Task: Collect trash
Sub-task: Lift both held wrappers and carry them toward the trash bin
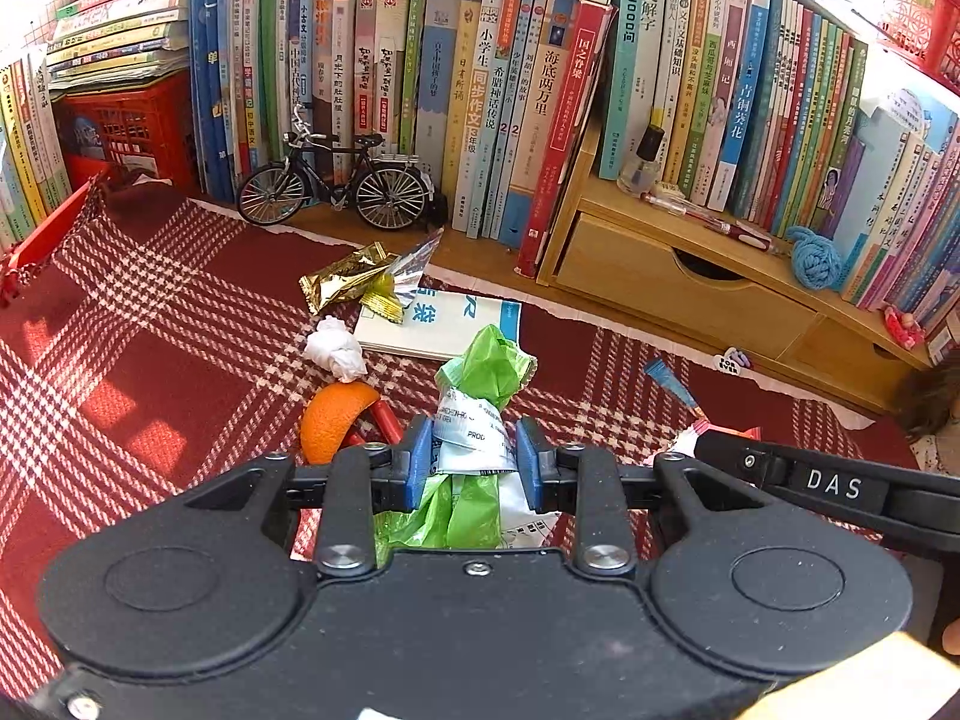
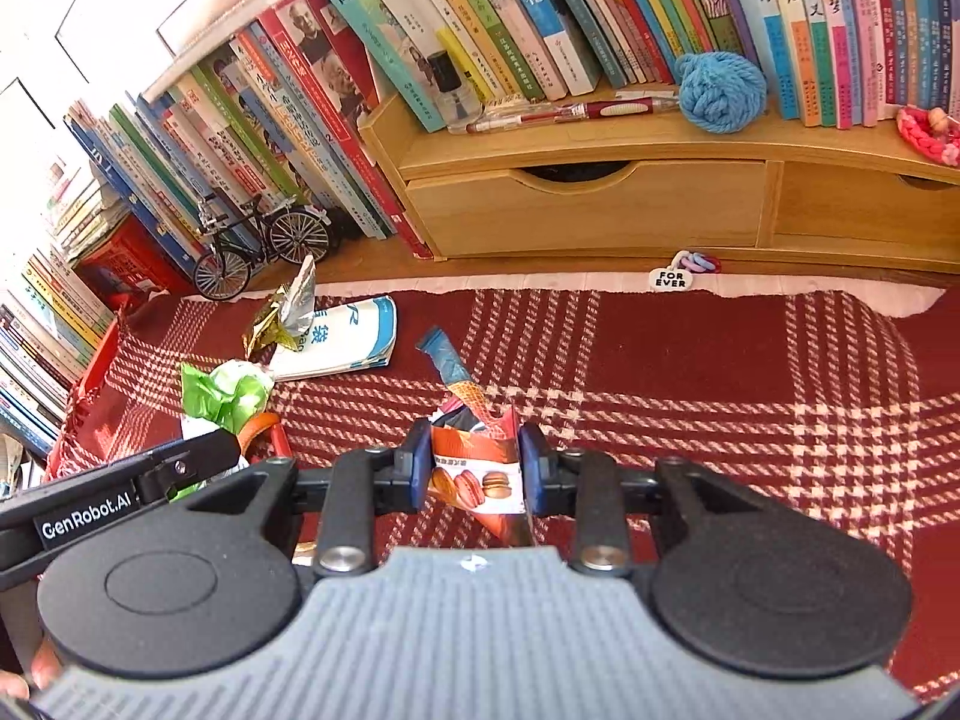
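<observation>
Red plaid cloth (image 1: 150, 312) spreads under everything, books (image 1: 480, 90) standing along its far edge. We grip trash in both claws: our left gripper (image 1: 474, 459) clenches a green bag (image 1: 489, 360) with white wrapper, our right gripper (image 2: 475, 468) pinches a macaron packet (image 2: 477, 474). Gold wrappers (image 1: 348, 285), peel (image 1: 333, 420) and tissue (image 1: 336, 348) still lie on the cloth, left of centre. We judge the loose bag could slip free or snag the peel.

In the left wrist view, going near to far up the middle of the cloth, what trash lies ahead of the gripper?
Green plastic bag with a white printed label clamped in the left hand-held gripper → orange peel → crumpled white tissue → gold foil wrapper.
</observation>
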`<move>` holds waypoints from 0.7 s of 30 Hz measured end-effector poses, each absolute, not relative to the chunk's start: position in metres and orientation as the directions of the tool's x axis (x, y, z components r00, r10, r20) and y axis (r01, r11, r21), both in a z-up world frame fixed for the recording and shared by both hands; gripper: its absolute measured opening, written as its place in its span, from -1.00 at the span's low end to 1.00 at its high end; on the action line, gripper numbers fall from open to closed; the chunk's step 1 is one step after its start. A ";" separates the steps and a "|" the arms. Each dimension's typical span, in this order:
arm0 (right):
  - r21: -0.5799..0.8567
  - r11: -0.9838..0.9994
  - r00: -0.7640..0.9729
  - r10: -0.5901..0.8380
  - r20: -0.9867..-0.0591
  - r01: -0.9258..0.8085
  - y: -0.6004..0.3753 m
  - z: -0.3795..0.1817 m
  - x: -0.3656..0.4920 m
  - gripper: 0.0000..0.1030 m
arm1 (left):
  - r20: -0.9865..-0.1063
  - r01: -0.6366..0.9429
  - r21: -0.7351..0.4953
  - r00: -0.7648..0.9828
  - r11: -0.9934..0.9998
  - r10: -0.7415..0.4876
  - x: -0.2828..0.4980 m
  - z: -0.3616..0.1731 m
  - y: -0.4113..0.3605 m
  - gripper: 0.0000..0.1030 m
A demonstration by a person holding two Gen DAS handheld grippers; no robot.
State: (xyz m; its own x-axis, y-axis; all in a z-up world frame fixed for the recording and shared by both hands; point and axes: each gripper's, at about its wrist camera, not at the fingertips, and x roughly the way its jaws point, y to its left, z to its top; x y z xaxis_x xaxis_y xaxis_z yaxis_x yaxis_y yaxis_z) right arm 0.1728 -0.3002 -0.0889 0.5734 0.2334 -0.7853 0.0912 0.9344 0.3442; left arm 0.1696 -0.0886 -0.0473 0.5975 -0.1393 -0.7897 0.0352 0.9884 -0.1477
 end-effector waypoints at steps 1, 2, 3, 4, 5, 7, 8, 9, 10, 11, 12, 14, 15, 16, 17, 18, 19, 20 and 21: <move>0.348 0.932 0.579 0.232 -0.782 0.096 -0.301 -0.084 0.169 -0.32 | -0.787 0.034 -0.146 0.601 0.989 -0.137 0.163 -0.041 -0.087 -0.45; 0.352 0.931 0.586 0.230 -0.777 0.101 -0.301 -0.078 0.165 -0.32 | -0.783 0.036 -0.144 0.607 0.989 -0.136 0.157 -0.034 -0.084 -0.45; 0.355 0.929 0.592 0.229 -0.773 0.105 -0.302 -0.073 0.161 -0.32 | -0.779 0.039 -0.140 0.612 0.989 -0.135 0.150 -0.027 -0.082 -0.45; 0.360 0.926 0.599 0.227 -0.768 0.111 -0.302 -0.068 0.155 -0.32 | -0.774 0.042 -0.136 0.619 0.990 -0.133 0.143 -0.020 -0.080 -0.45; 0.364 0.924 0.603 0.226 -0.765 0.116 -0.302 -0.064 0.152 -0.32 | -0.771 0.042 -0.133 0.623 0.990 -0.130 0.137 -0.014 -0.078 -0.45; 0.376 0.918 0.614 0.223 -0.757 0.129 -0.300 -0.053 0.141 -0.32 | -0.765 0.040 -0.133 0.631 0.990 -0.128 0.119 0.000 -0.070 -0.45; 0.380 0.915 0.620 0.222 -0.752 0.134 -0.299 -0.046 0.134 -0.32 | -0.763 0.039 -0.133 0.634 0.990 -0.127 0.113 0.005 -0.067 -0.45; 0.383 0.914 0.624 0.220 -0.750 0.137 -0.297 -0.041 0.129 -0.32 | -0.761 0.037 -0.133 0.637 0.990 -0.125 0.104 0.011 -0.062 -0.45; 0.384 0.913 0.628 0.218 -0.747 0.140 -0.295 -0.037 0.124 -0.32 | -0.758 0.035 -0.131 0.640 0.991 -0.123 0.095 0.017 -0.057 -0.45; 0.385 0.912 0.632 0.215 -0.744 0.143 -0.293 -0.032 0.118 -0.32 | -0.757 0.035 -0.130 0.642 0.991 -0.122 0.088 0.021 -0.054 -0.45; 0.386 0.911 0.637 0.212 -0.741 0.146 -0.290 -0.027 0.111 -0.32 | -0.754 0.036 -0.130 0.645 0.991 -0.123 0.078 0.027 -0.049 -0.45; 0.388 0.909 0.646 0.206 -0.735 0.151 -0.283 -0.016 0.098 -0.32 | -0.751 0.044 -0.134 0.647 0.990 -0.130 0.061 0.036 -0.040 -0.45; 0.389 0.908 0.652 0.202 -0.731 0.155 -0.279 -0.010 0.090 -0.32 | -0.750 0.048 -0.136 0.647 0.990 -0.135 0.052 0.041 -0.035 -0.45; 0.390 0.907 0.659 0.197 -0.726 0.158 -0.276 -0.005 0.083 -0.32 | -0.751 0.056 -0.138 0.645 0.989 -0.142 0.044 0.045 -0.030 -0.45; 0.389 0.907 0.670 0.189 -0.718 0.160 -0.272 0.003 0.072 -0.32 | -0.751 0.064 -0.142 0.643 0.988 -0.150 0.036 0.050 -0.025 -0.45; 0.387 0.908 0.680 0.181 -0.711 0.162 -0.269 0.010 0.064 -0.32 | -0.749 0.076 -0.145 0.643 0.986 -0.160 0.028 0.055 -0.021 -0.45; 0.385 0.908 0.690 0.174 -0.703 0.164 -0.265 0.016 0.056 -0.32 | -0.746 0.089 -0.147 0.644 0.985 -0.170 0.021 0.059 -0.016 -0.45; 0.383 0.909 0.701 0.165 -0.694 0.166 -0.261 0.022 0.046 -0.31 | -0.740 0.107 -0.145 0.648 0.984 -0.180 0.011 0.065 -0.011 -0.45; 0.380 0.909 0.712 0.153 -0.685 0.171 -0.256 0.028 0.036 -0.31 | -0.735 0.124 -0.139 0.652 0.982 -0.187 0.002 0.069 -0.006 -0.45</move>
State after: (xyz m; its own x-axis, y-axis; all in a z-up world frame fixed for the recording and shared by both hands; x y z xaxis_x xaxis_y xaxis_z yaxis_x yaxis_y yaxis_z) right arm 0.0360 -0.2563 0.0280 0.7119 0.1529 -0.6854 0.1711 0.9088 0.3805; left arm 0.0016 -0.0063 0.0689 0.6515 -0.1868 -0.7353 0.1243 0.9824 -0.1395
